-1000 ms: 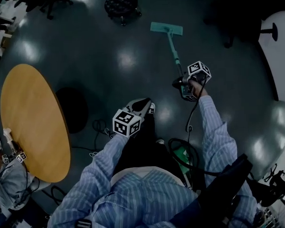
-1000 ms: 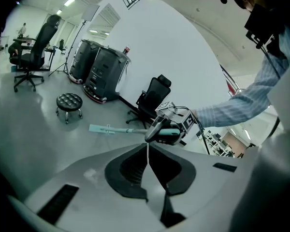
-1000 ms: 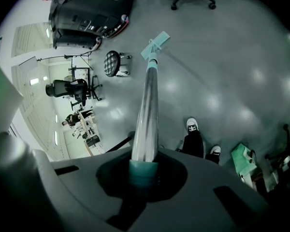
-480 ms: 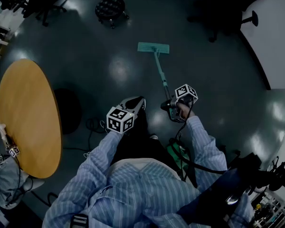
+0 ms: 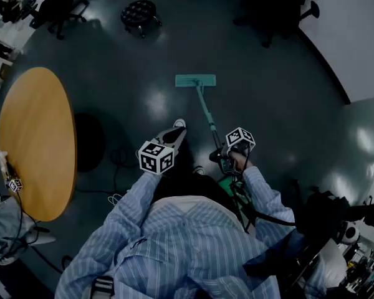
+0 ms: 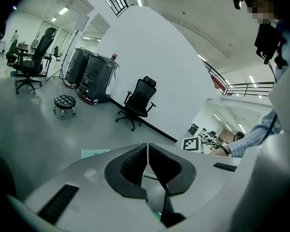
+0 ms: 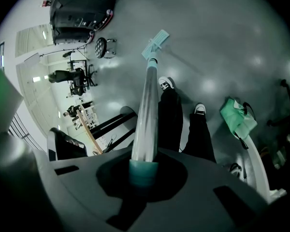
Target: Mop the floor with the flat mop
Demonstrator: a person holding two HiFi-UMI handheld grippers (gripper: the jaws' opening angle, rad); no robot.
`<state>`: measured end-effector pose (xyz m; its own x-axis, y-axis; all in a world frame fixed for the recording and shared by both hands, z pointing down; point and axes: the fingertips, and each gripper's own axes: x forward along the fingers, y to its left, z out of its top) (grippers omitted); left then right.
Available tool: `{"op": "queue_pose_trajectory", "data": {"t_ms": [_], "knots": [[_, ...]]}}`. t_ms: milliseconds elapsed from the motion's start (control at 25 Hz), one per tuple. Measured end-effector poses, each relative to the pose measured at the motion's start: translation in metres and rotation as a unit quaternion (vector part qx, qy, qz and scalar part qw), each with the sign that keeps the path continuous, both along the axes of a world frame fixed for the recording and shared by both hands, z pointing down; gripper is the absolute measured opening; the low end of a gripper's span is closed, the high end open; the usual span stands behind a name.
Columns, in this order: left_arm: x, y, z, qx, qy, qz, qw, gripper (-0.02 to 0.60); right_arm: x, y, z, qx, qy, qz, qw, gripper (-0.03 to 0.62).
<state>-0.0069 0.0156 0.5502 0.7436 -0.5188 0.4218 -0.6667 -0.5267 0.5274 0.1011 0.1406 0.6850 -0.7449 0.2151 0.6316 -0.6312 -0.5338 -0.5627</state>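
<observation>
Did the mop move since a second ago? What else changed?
The mop head slid back over the floor toward the person, away from the stool. The right gripper drew back with it, staying shut on the handle. Nothing was picked up or let go. The left gripper stayed shut and empty, and the table stayed put.

A round orange wooden table [image 5: 34, 142] stands at the left. A black round padded stool on castors [image 5: 139, 11] sits far left, with 1 black office chair [image 5: 56, 2] further left of it and another black office chair [image 5: 271, 11] far right. Thin black cables [image 5: 116, 161] loop just right of the table. A green bag [image 7: 238, 117] lies near right. 2 large black equipment cases [image 6: 92, 76] stand by the white wall [image 6: 159, 62].
</observation>
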Motion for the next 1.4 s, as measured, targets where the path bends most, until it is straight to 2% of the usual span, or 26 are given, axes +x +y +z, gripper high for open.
{"op": "queue_pose_trajectory", "data": {"t_ms": [280, 520, 760, 1000, 1240, 1400], "knots": [[0.013, 0.064, -0.012, 0.023, 0.001, 0.012, 0.9997, 0.014, 0.018, 0.101, -0.007, -0.003, 0.004, -0.014, 1.0, 0.015], [0.033, 0.108, -0.015, 0.027, 0.004, 0.027, 0.9993, 0.014, 0.037, 0.154, -0.014, -0.003, 0.01, -0.035, 0.999, 0.015], [0.029, 0.15, -0.008, 0.024, 0.006, 0.034, 0.9991, 0.014, 0.034, 0.207, -0.017, -0.008, 0.008, -0.043, 0.999, 0.017], [0.039, 0.143, -0.013, 0.025, 0.003, 0.044, 0.9987, 0.014, 0.057, 0.229, -0.033, -0.02, 0.005, -0.052, 0.998, 0.017], [0.036, 0.137, -0.017, 0.033, 0.003, 0.053, 0.998, 0.014, 0.059, 0.237, -0.043, -0.029, -0.009, -0.023, 0.999, 0.017], [0.035, 0.135, -0.019, 0.037, 0.001, 0.056, 0.9977, 0.014, 0.054, 0.237, -0.046, -0.023, -0.008, -0.04, 0.999, 0.017]]}}
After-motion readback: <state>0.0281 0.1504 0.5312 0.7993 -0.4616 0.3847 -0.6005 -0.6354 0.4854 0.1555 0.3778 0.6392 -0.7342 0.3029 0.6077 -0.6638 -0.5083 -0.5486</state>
